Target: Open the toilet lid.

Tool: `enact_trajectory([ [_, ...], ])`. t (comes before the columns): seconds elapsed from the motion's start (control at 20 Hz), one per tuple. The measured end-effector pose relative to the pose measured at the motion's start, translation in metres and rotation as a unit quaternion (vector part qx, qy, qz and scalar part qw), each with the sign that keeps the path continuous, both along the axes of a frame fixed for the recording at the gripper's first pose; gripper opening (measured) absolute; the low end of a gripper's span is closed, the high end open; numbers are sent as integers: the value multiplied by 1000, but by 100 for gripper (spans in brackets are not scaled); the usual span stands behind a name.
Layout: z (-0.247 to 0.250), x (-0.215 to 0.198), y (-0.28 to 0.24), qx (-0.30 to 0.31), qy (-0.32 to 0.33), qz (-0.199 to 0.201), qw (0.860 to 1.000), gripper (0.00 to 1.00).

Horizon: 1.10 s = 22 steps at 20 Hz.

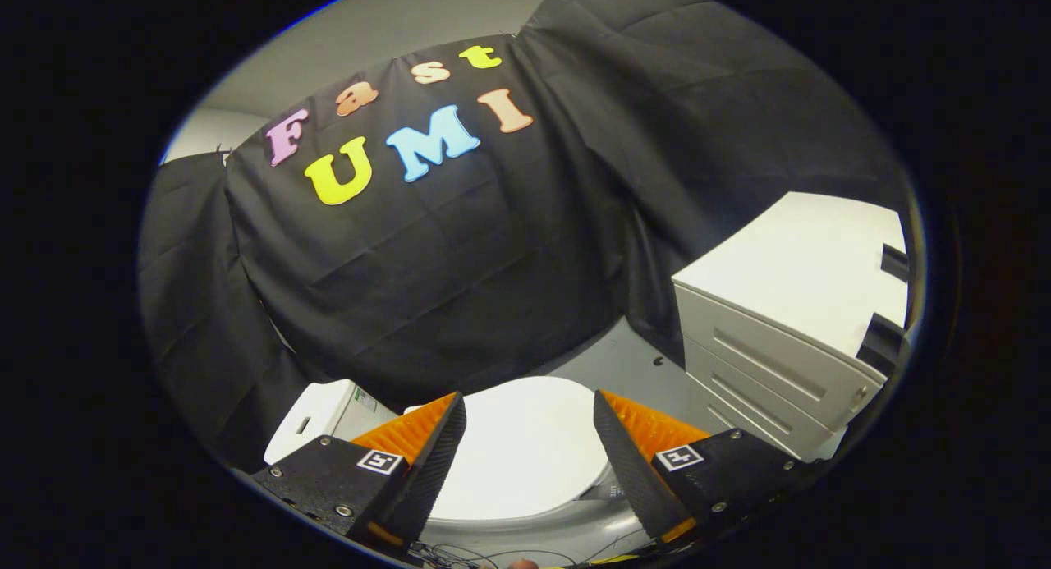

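A white toilet stands low ahead of me with its lid lying flat and closed over the bowl. Its white tank sits to the left, beyond my left finger. My gripper hovers above the toilet, open, with nothing between its two black and orange fingers. The lid shows through the gap between them, well below and apart from them. The bowl's rim curves under the lid close to my right finger.
A white drawer cabinet stands to the right of the toilet. Black cloth walls close in behind and to the left. A strip of grey floor lies between toilet and cabinet. Thin cables run near the bowl's front.
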<state>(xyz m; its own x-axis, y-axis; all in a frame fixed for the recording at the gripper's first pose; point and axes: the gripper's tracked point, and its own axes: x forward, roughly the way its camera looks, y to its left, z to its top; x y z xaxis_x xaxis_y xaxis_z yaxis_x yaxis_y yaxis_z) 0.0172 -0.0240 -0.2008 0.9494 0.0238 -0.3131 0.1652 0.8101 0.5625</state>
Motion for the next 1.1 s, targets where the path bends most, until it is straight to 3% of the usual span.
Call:
enact_trajectory([
  [0.4,-94,-13,22,75,75,7,994,96],
  [0.65,-138,-20,21,125,110,-13,986,96],
  [1.1,-185,-29,18,196,143,-42,969,95],
])
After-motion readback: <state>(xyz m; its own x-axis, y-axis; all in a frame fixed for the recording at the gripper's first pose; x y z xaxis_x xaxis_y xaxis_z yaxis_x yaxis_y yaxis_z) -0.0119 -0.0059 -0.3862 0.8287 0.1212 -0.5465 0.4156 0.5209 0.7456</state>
